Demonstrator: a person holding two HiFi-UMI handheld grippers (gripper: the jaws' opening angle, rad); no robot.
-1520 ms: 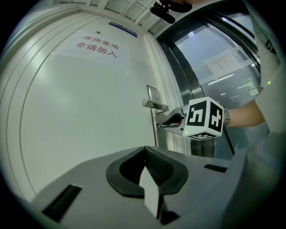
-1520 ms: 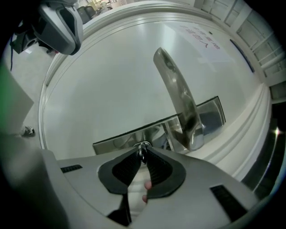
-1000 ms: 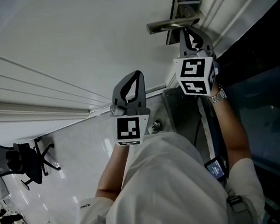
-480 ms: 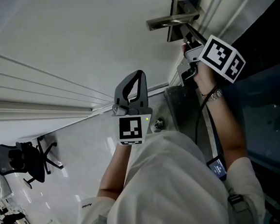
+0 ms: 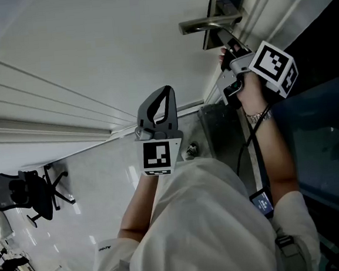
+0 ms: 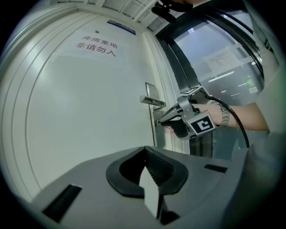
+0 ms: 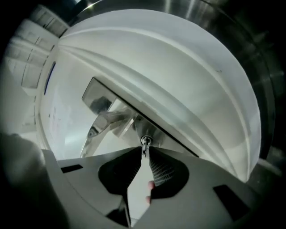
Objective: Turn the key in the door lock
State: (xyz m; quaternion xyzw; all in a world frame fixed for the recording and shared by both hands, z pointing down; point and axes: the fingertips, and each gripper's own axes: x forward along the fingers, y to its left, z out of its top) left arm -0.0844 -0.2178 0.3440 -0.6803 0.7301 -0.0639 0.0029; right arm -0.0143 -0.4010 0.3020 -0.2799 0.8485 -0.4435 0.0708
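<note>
Metal key sits in the lock cylinder under the lever handle. I've got the right gripper nipping it between near-closed tips, and they've just eased apart a touch. My worry is that slacker pinch: roll further and the tips could skid off the thin key, or an off-axis twist could bend it. My left gripper is closed on nothing, clear of the white door. Count: one key, one lock, one handle, two grippers.
</note>
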